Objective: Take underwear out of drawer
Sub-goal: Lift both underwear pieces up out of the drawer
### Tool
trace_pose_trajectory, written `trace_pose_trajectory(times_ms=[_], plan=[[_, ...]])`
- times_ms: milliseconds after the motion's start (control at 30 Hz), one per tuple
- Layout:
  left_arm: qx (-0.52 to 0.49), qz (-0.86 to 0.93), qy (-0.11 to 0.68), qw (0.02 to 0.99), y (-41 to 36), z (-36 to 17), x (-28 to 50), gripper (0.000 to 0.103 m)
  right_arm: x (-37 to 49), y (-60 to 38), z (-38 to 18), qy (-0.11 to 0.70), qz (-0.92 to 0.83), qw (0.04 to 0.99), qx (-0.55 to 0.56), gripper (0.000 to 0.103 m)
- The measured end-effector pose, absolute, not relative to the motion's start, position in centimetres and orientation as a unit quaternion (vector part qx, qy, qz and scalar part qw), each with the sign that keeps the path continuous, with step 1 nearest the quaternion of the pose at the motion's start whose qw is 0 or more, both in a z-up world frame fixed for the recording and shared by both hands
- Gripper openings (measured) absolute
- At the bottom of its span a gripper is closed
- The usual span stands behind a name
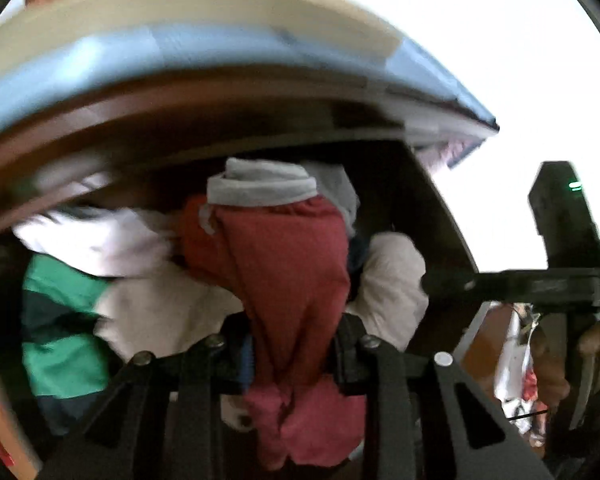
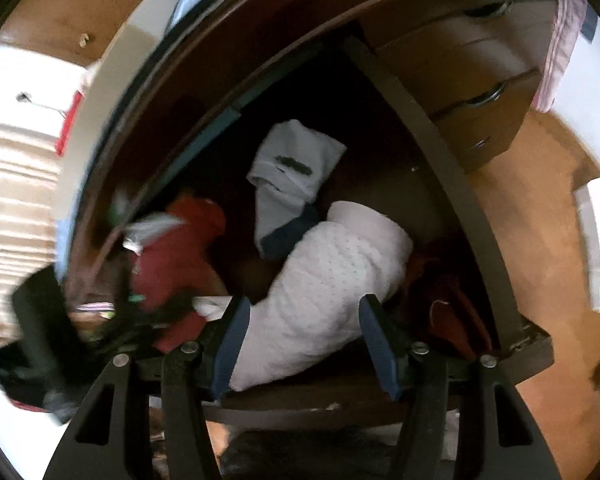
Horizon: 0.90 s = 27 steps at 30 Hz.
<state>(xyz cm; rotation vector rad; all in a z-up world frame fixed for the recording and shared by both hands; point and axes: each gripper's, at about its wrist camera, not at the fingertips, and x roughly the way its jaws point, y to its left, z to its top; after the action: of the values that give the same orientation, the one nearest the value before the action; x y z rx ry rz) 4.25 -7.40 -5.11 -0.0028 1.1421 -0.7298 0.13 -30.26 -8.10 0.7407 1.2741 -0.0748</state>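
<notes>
Red underwear (image 1: 292, 264) with a grey waistband hangs lifted above the open drawer (image 1: 432, 200), pinched between the pads of my left gripper (image 1: 294, 344), which is shut on it. In the right wrist view the same red underwear (image 2: 172, 264) is blurred at the left of the drawer (image 2: 440, 140). My right gripper (image 2: 304, 340) sits low in the drawer with a rolled white dotted cloth (image 2: 332, 264) filling the gap between its blue pads, which touch it on both sides. One black finger (image 1: 480, 284) of the right gripper reaches to that white cloth (image 1: 396, 280).
The drawer also holds a green striped garment (image 1: 60, 320), a white garment (image 1: 100, 240), a folded grey piece (image 2: 296, 160) and dark red cloth (image 2: 452, 312). A chest of shut drawers (image 2: 480, 92) stands to the right on a wooden floor (image 2: 540, 240). A pale blue edge (image 1: 100, 60) overhangs above.
</notes>
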Motion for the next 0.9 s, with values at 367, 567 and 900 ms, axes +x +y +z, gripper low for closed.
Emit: trace_pose_trajectory(times_ms=[367, 567, 900], plan=[[-0.025, -0.326, 0.473, 0.818, -3.8, -1.9, 4.9, 0.028, 3.6, -28.6, -10.8, 0.660, -0.088, 0.683, 0.300, 0.060], [-0.037, -0.318, 0.474, 0.821, -2.5, -1.4, 4.7, 0.028, 4.9, -27.3, -12.4, 0.660, -0.103, 0.672, 0.320, 0.076], [-0.041, -0.308, 0.471, 0.826, -1.6, -1.2, 4.7, 0.028, 5.3, -22.8, -12.5, 0.634, -0.049, 0.740, 0.219, 0.054]])
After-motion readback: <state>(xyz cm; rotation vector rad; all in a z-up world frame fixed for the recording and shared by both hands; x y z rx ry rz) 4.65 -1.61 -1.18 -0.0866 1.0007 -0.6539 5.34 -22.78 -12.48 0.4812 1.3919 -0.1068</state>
